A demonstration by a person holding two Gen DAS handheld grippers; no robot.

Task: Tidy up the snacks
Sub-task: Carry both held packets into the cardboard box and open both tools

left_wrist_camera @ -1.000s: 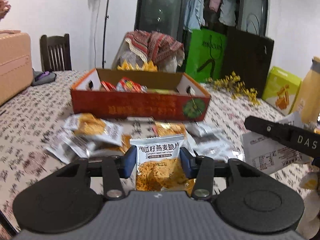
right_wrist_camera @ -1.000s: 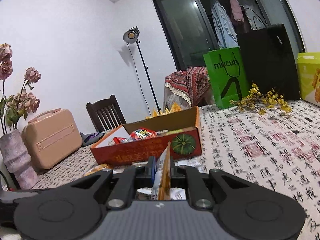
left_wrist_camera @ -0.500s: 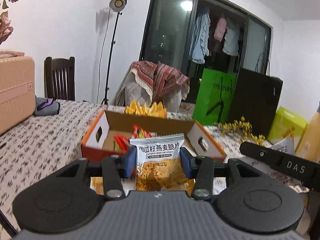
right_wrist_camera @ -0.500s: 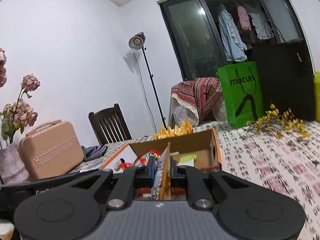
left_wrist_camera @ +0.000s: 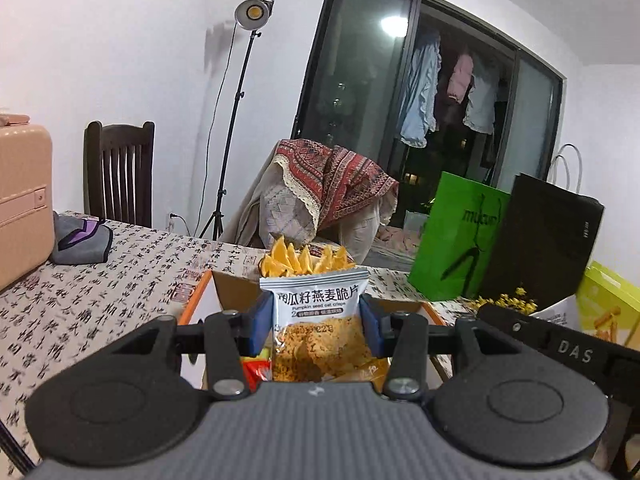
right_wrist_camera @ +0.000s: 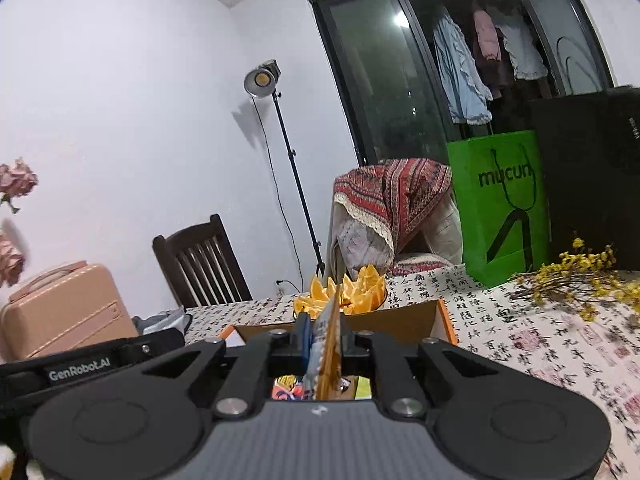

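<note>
Item: pumpkin seed oat crisp packet [left_wrist_camera: 318, 320], white printed film above, clear window below showing golden crumbly crisps; clamped face-on across its width between the blue pads [left_wrist_camera: 259, 326] of the left gripper [left_wrist_camera: 316, 326], held upright in the air over the near end of the cardboard snack box [left_wrist_camera: 236, 290]. Second item: a like packet [right_wrist_camera: 326, 344], seen edge-on, orange and silvery film, pinched thin in the tightly closed right gripper [right_wrist_camera: 325, 342], likewise above the box. Handling, judged: very light; film smooth and slippery, crinkling and yielding under pressure; contents brittle, likely to crush if squeezed hard; air cushion inside probably lets the pack bulge and slide. Best hold: side seams or the flat crimped top edge, not the filled belly. Box: shallow corrugated tray, orange outer rim, plain brown inner walls, stiff, open-topped; red and yellow wrappers [right_wrist_camera: 292, 390] visible inside below the jaws. Surroundings: table cloth [left_wrist_camera: 100, 280] printed with black calligraphy, soft and matte; bowl of orange wedges [right_wrist_camera: 348, 294] just behind the box; glossy green paper bag [left_wrist_camera: 460, 240] and dried yellow sprigs [right_wrist_camera: 580, 280] further back.
</note>
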